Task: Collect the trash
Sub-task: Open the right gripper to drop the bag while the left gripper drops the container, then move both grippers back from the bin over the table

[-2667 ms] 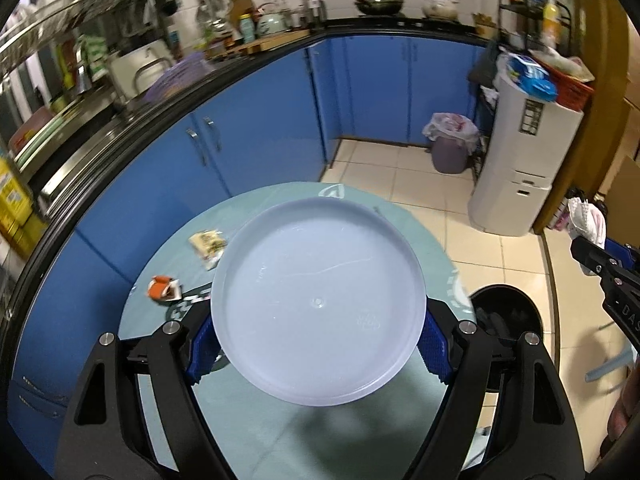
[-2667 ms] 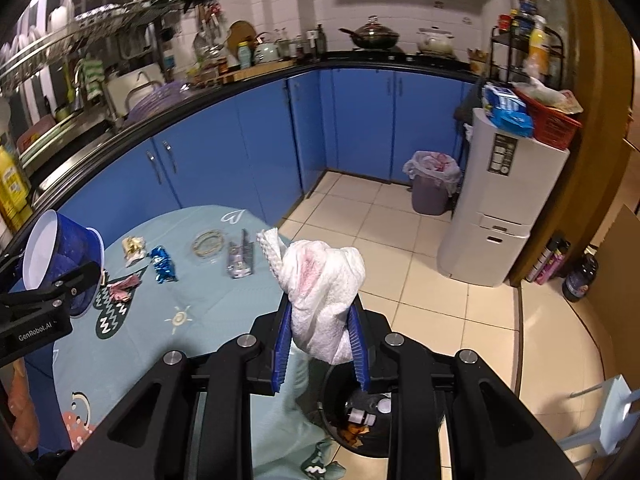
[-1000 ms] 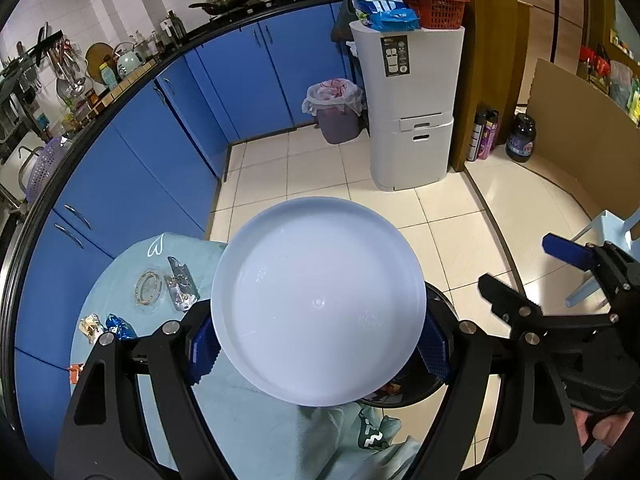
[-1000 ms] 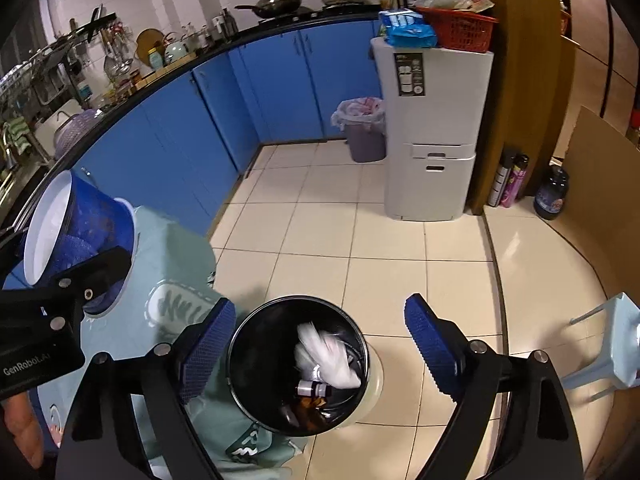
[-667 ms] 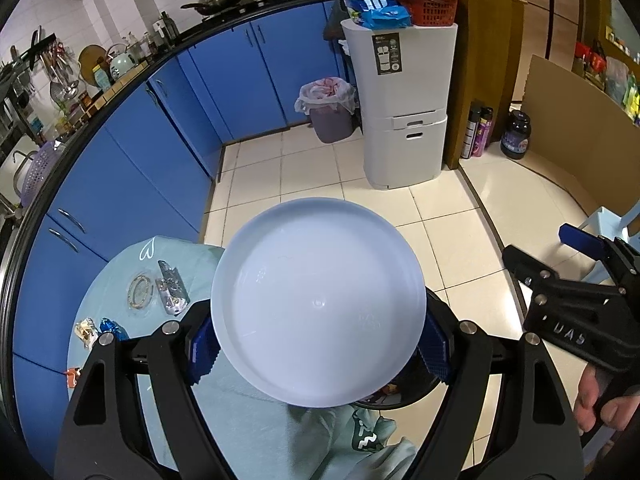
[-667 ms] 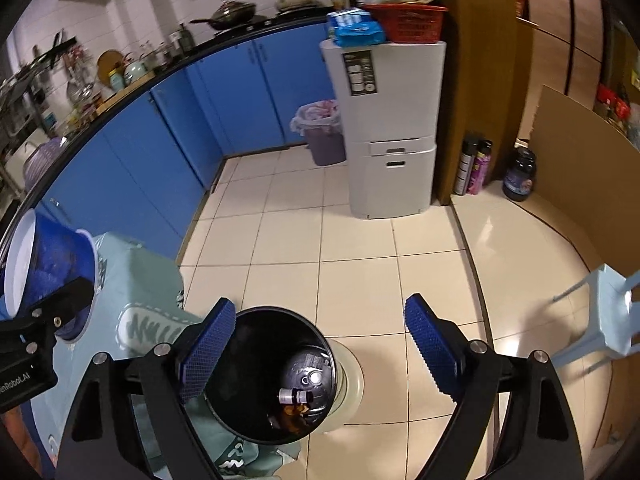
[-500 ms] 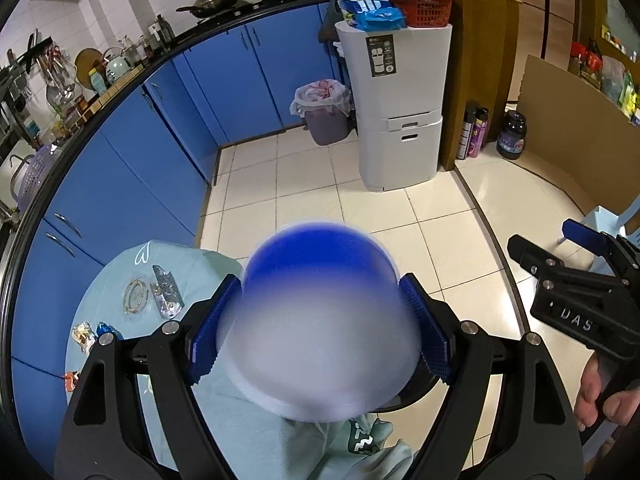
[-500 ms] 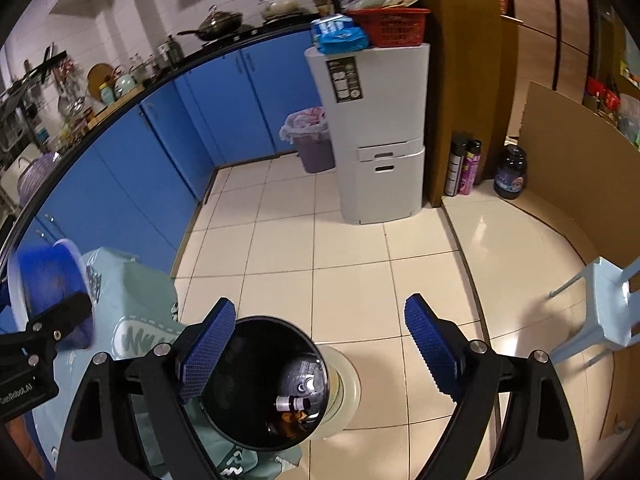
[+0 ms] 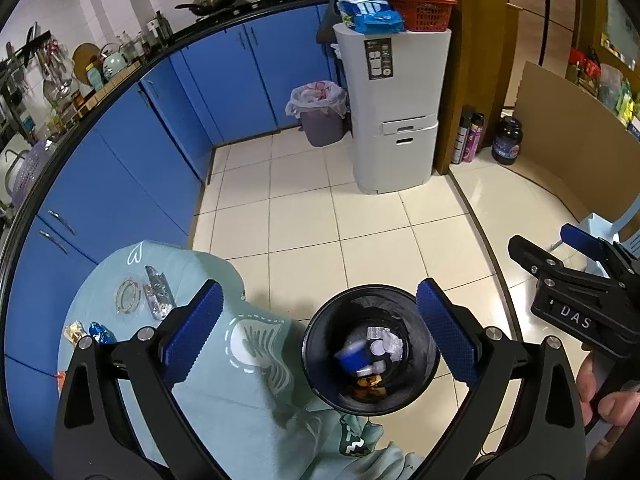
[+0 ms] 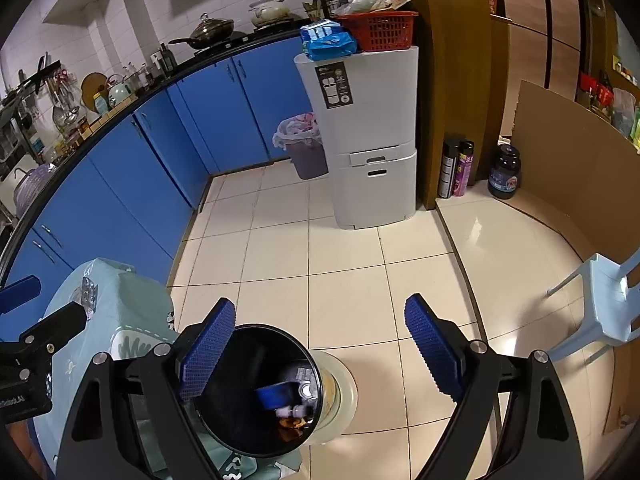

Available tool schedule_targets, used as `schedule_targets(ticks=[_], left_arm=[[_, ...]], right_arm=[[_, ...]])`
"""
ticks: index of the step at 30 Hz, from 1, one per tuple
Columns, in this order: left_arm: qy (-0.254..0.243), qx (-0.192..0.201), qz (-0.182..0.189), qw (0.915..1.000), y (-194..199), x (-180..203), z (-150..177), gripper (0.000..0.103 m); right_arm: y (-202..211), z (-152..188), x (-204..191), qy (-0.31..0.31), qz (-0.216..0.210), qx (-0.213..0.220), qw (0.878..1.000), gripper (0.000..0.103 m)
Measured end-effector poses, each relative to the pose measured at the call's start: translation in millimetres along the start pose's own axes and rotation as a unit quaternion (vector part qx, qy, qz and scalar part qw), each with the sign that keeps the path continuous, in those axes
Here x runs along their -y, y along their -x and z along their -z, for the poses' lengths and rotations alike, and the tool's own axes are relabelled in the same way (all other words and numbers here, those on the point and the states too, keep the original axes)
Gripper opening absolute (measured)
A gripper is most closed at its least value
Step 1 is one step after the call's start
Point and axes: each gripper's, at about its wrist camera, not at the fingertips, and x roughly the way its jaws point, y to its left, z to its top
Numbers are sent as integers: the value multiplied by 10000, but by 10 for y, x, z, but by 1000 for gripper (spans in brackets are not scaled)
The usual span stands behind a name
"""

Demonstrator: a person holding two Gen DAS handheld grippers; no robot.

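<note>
Blue ribbed pads of our left claw (image 9: 318, 334) are opening, empty, above the round black plastic bin (image 9: 370, 346); right claw (image 10: 320, 344) released.

The blue bowl (image 9: 352, 358) that filled the left hand-held gripper (image 9: 320, 334) a second ago has dropped out and now lies blurred inside the black bin (image 9: 370, 346), at 6 o'clock in the left wrist view. The jaws are opening with nothing between them. The crumpled white tissue (image 9: 390, 344), earlier in the right hand-held gripper (image 10: 320, 346), is also in the bin
</note>
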Motion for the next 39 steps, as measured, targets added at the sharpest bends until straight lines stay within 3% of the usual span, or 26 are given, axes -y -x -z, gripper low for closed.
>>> schedule_targets(ticks=[4,10,16,26,39], left_arm=[[171,37,-169,9997,31,-203,52,96],[761,45,-487,9959,89,-801,199,96],[1442,-40,-929,9852,100,-1564,485,97],[2711,-295,-1494,9504,129,-2916,1232,97],[3700,-614,-1886,9076,-15,-4105,2114,97]], right_arm=[[17,-8,-186,143,-110,69,9998,84],[77,13,-724,715,-595,531,9942,84],[-26,44,-1402,1289,-988,551,9852,84],[-426,109,-2518,1925,-1385,213,9712,84],[-935,358,-3671,2659,-1442,-88,9531,84]])
